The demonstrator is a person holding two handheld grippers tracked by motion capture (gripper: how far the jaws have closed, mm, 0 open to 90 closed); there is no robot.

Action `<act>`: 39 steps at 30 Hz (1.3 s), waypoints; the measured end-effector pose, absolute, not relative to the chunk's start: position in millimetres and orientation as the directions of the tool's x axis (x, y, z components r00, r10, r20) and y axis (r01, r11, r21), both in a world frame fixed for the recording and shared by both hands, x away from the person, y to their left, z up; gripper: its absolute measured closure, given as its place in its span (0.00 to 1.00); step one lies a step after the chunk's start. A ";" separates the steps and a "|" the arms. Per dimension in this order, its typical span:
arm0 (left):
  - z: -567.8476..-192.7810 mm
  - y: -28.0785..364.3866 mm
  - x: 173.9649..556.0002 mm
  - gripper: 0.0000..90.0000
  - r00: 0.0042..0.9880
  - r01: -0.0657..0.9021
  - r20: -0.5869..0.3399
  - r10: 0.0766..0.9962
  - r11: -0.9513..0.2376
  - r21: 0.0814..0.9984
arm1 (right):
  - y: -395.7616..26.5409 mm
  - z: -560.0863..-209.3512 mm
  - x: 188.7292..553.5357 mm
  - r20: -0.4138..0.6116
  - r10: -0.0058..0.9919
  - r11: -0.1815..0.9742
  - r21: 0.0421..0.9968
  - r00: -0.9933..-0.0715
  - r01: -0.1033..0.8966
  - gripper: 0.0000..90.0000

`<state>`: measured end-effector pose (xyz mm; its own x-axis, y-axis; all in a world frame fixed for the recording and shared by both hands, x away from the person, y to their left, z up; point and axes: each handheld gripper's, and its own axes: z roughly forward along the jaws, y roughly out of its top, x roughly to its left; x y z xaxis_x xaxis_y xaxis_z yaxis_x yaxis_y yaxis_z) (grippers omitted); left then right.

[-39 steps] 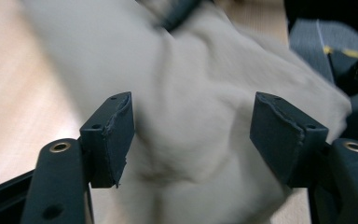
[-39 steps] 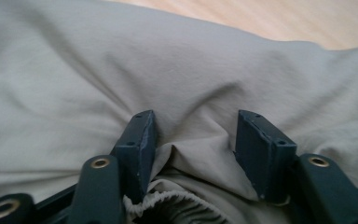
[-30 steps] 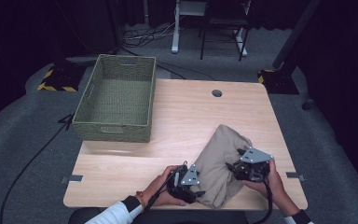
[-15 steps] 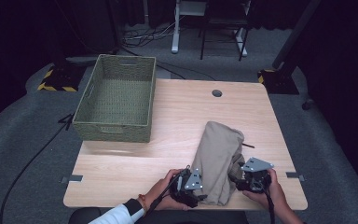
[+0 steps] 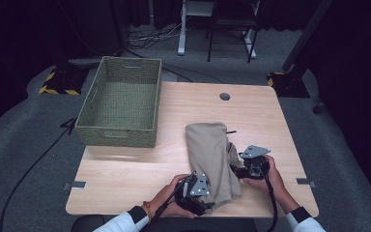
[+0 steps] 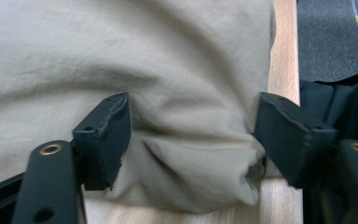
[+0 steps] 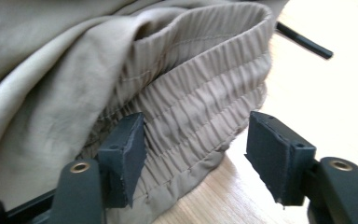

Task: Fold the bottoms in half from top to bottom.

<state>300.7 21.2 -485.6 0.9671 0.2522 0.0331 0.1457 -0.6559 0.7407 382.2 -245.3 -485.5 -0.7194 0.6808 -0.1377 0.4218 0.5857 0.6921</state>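
Since the earlier frames the garment [image 5: 212, 162] has been drawn into a narrower fold, and both tongs have just been opening. High view: it is lying on the surface [image 5: 140, 169] near the front edge, well apart from the basket [image 5: 121, 106]. Left gripper view: left tongs [image 6: 191, 135] are standing spread around the fold's corner, not pinching. Right gripper view: right tongs [image 7: 193, 149] are standing spread around the waistband [image 7: 200, 107]. Folding appears part done; binning probably remains.

beige garment [image 5: 211, 159]; olive woven basket [image 5: 120, 104]
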 end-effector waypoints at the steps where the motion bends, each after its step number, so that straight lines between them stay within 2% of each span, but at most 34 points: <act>1: -481.7 24.8 300.1 0.24 0.968 0.143 0.033 0.250 -0.653 0.744 | -247.1 -482.5 380.2 -0.130 0.685 0.574 0.702 -0.717 0.421 0.39; 4: -468.7 40.8 296.8 0.19 0.966 0.136 0.035 0.256 -0.619 0.774 | -251.2 -466.6 370.5 -0.142 0.697 0.546 0.741 -0.703 0.391 0.36; 7: -458.3 63.3 292.2 0.19 0.958 0.140 0.040 0.285 -0.582 0.801 | -252.6 -448.3 359.2 -0.143 0.701 0.506 0.790 -0.699 0.346 0.34; 11: -456.9 84.7 296.0 0.20 0.933 0.167 0.059 0.355 -0.573 0.802 | -249.4 -435.0 349.0 -0.101 0.694 0.460 0.824 -0.712 0.331 0.31; 12: -461.1 94.4 303.6 0.20 0.912 0.210 0.048 0.407 -0.564 0.798 | -239.8 -429.3 341.3 -0.083 0.677 0.452 0.831 -0.731 0.324 0.29; 14: -468.4 98.3 312.9 0.21 0.900 0.234 0.049 0.433 -0.574 0.784 | -225.5 -429.0 335.9 -0.088 0.668 0.466 0.824 -0.739 0.323 0.28; 16: -476.7 98.1 318.9 0.22 0.897 0.230 0.083 0.434 -0.619 0.751 | -216.2 -431.5 333.9 -0.091 0.659 0.483 0.812 -0.747 0.327 0.26; 21: -489.0 104.3 327.1 0.20 0.897 0.245 0.095 0.431 -0.666 0.704 | -196.3 -453.4 338.7 -0.117 0.646 0.551 0.755 -0.754 0.355 0.23; 24: -490.5 109.5 329.2 0.19 0.894 0.264 0.084 0.440 -0.669 0.695 | -196.9 -467.5 345.2 -0.104 0.650 0.571 0.720 -0.753 0.394 0.22; 26: -493.5 118.7 331.5 0.19 0.892 0.289 0.053 0.450 -0.654 0.699 | -199.7 -471.8 347.0 -0.136 0.651 0.593 0.705 -0.747 0.389 0.20; 32: -500.4 134.0 333.4 0.18 0.882 0.324 0.032 0.471 -0.653 0.684 | -222.2 -482.9 358.2 -0.040 0.674 0.545 0.700 -0.737 0.461 0.17; 36: -502.3 142.4 334.9 0.19 0.884 0.327 0.016 0.467 -0.642 0.693 | -236.5 -483.9 363.8 -0.018 0.665 0.543 0.698 -0.747 0.467 0.17; 39: -503.2 143.8 336.6 0.18 0.878 0.350 -0.009 0.478 -0.630 0.693 | -247.0 -487.2 368.3 0.036 0.657 0.522 0.699 -0.753 0.488 0.17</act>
<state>336.6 143.8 -503.2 0.8782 0.4782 -0.0086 0.3500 -0.6301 0.6932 368.3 -247.0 -487.2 -0.7534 0.6566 0.0356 0.4883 0.5223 0.6991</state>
